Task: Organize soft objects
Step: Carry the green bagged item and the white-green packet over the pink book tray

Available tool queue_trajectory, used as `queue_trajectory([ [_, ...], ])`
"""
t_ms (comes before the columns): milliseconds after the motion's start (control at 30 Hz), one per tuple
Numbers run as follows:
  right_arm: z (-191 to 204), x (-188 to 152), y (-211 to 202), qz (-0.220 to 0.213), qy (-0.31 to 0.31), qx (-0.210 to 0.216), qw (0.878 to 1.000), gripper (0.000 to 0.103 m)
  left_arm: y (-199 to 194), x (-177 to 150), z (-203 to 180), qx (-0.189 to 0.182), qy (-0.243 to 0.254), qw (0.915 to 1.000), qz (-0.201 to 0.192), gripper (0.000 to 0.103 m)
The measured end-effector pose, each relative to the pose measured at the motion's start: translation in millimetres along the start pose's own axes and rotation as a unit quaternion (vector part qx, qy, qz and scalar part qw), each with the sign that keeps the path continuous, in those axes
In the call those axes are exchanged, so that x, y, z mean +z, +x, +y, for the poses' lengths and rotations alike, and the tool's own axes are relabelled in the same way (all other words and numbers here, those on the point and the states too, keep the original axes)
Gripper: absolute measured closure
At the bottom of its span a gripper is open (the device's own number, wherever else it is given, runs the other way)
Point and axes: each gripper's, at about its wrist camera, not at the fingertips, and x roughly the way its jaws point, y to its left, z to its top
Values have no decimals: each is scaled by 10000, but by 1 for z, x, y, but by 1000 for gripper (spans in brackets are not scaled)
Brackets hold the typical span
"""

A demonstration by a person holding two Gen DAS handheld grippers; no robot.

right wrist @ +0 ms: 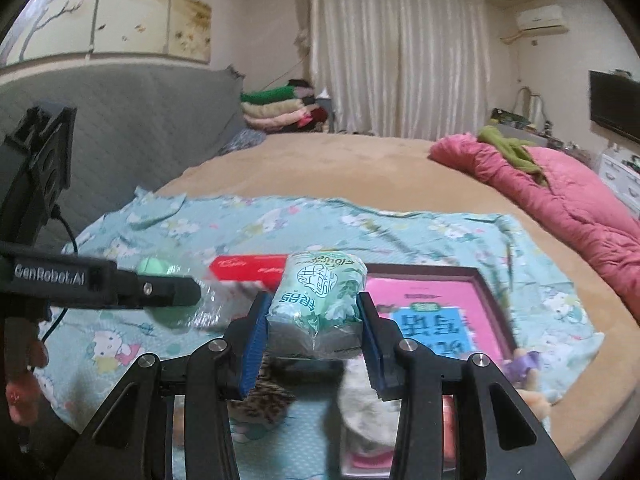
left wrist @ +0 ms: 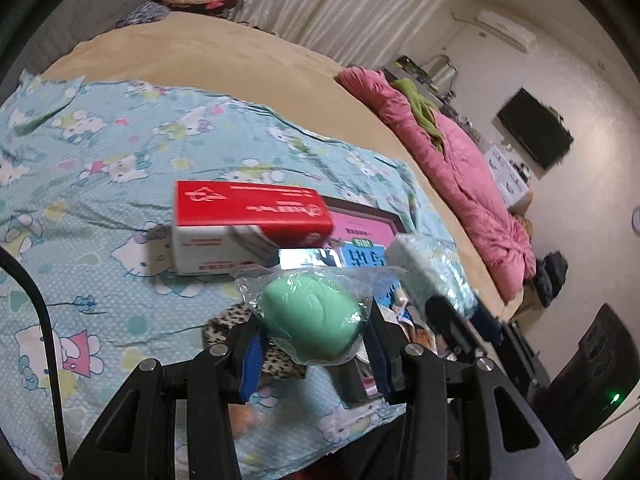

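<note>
Your left gripper [left wrist: 316,320] is clamped on a green egg-shaped sponge [left wrist: 316,316] sealed in clear plastic, held above the cartoon-cat bedsheet [left wrist: 80,168] near a red and white box [left wrist: 248,224] whose print is too small to read. Your right gripper [right wrist: 312,320] squeezes a green-printed tissue pack [right wrist: 320,296] over a pink book [right wrist: 432,308]; the left tool's side reads "GenRobot.AI".

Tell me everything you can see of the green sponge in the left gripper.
The green sponge is an egg-shaped, mint-coloured, matte piece that looks like soft foam, sealed in a clear crinkled plastic bag whose loose edges stick out past it. The left gripper is shut on it, blue pads pressing its two sides, and holds it above the cartoon-print sheet, in front of the red box. The right wrist view shows it side-on, partly hidden by a finger.
</note>
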Motion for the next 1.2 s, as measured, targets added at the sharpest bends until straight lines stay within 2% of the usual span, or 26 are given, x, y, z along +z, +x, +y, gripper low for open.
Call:
queue_trajectory([
  [333,-45,3,-30,-277,444,-271,9983,59,-2,-7,-56,218,597,9980,9,59],
  [733,-81,10,-48,-539,838,-478,9939,59,-2,-7,-90,443,1014,9939,10,59],
  [1200,-113,7,-59,-714,1169,-715,9880,59,16,-8,-129,370,1393,9895,124,59],
])
